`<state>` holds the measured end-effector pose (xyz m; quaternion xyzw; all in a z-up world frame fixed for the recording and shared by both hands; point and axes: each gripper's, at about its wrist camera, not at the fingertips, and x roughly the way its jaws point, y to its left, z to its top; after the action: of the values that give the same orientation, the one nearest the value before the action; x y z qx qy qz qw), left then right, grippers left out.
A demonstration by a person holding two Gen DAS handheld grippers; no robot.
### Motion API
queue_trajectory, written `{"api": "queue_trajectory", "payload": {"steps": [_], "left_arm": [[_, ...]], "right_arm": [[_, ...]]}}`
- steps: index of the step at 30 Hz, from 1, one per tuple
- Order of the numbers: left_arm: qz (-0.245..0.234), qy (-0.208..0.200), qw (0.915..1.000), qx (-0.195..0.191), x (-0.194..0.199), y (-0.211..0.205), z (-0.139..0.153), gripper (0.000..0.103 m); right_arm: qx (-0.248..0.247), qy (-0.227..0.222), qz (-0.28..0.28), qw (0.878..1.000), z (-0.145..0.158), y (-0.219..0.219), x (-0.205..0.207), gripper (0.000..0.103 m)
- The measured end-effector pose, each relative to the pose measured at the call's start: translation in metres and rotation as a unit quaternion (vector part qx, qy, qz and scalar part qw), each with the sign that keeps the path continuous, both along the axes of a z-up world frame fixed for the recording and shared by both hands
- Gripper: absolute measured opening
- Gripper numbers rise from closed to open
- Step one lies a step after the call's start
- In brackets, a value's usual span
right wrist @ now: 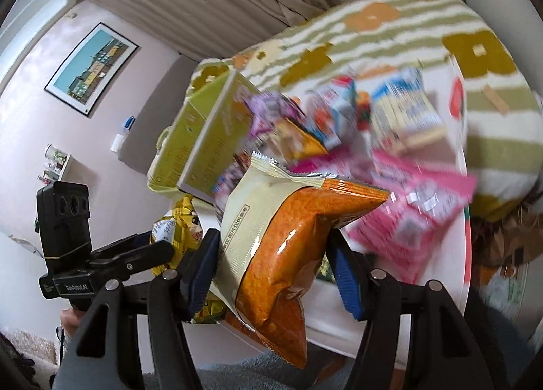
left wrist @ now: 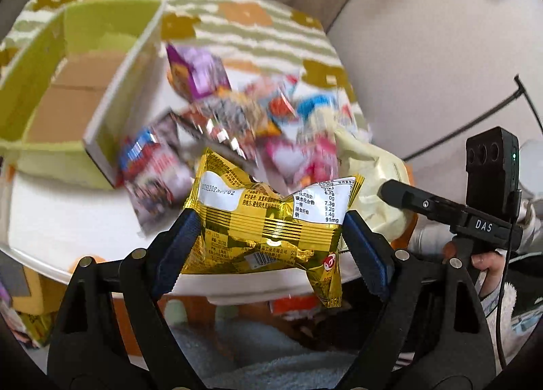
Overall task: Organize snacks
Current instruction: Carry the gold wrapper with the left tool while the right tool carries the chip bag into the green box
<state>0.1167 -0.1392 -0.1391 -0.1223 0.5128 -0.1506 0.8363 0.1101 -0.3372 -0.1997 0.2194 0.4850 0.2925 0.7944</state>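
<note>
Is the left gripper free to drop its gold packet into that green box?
Probably yes: the green box is open-topped, and nothing blocks the left gripper holding the gold packet.

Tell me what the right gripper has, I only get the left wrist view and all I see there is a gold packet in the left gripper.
Observer: The right gripper is shut on an orange and cream snack bag.
Operator: Is that bag resting on the table?
Observer: No, its bottom hangs past the white table's edge.
Operator: What lies nearest behind it?
Observer: A pink packet, lying flat on the table.
</note>
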Motion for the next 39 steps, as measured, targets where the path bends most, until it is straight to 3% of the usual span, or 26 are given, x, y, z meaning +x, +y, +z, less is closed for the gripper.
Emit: {"api": "queue_trajectory", "payload": {"steps": [8, 15, 23, 27, 32, 34, 35, 39], "left_arm": [[0.039, -0.059, 0.9975, 0.004, 0.041, 0.068, 0.050, 0.084], [0.058, -0.068, 0.9958, 0.021, 0.088, 0.154, 0.060, 0.084], [0.051, -0.040, 0.9963, 0.057, 0.139, 0.241, 0.032, 0.084], [0.031, -0.027, 0.9956, 0.084, 0.164, 0.260, 0.011, 0.084], [0.003, -0.015, 0.9935, 0.113, 0.181, 0.266, -0.012, 0.088], [0.001, -0.009, 0.9923, 0.123, 0.182, 0.267, -0.018, 0.101], [0.001, -0.008, 0.9918, 0.127, 0.182, 0.269, -0.021, 0.103], [0.017, 0.001, 0.9918, 0.127, 0.171, 0.281, -0.027, 0.103]], "right_arm": [[-0.005, -0.045, 0.018, 0.999, 0.043, 0.050, 0.040, 0.059], [-0.002, -0.076, 0.035, 0.996, 0.069, 0.137, 0.081, 0.059], [-0.022, -0.077, 0.044, 0.996, 0.073, 0.247, 0.122, 0.059], [-0.055, -0.068, 0.039, 0.995, 0.060, 0.291, 0.134, 0.059], [-0.096, -0.052, 0.030, 0.994, 0.043, 0.317, 0.139, 0.059], [-0.120, -0.048, 0.029, 0.991, 0.038, 0.321, 0.140, 0.059], [-0.132, -0.048, 0.031, 0.990, 0.036, 0.324, 0.140, 0.059], [-0.174, -0.054, 0.042, 0.982, 0.030, 0.336, 0.139, 0.059]]}}
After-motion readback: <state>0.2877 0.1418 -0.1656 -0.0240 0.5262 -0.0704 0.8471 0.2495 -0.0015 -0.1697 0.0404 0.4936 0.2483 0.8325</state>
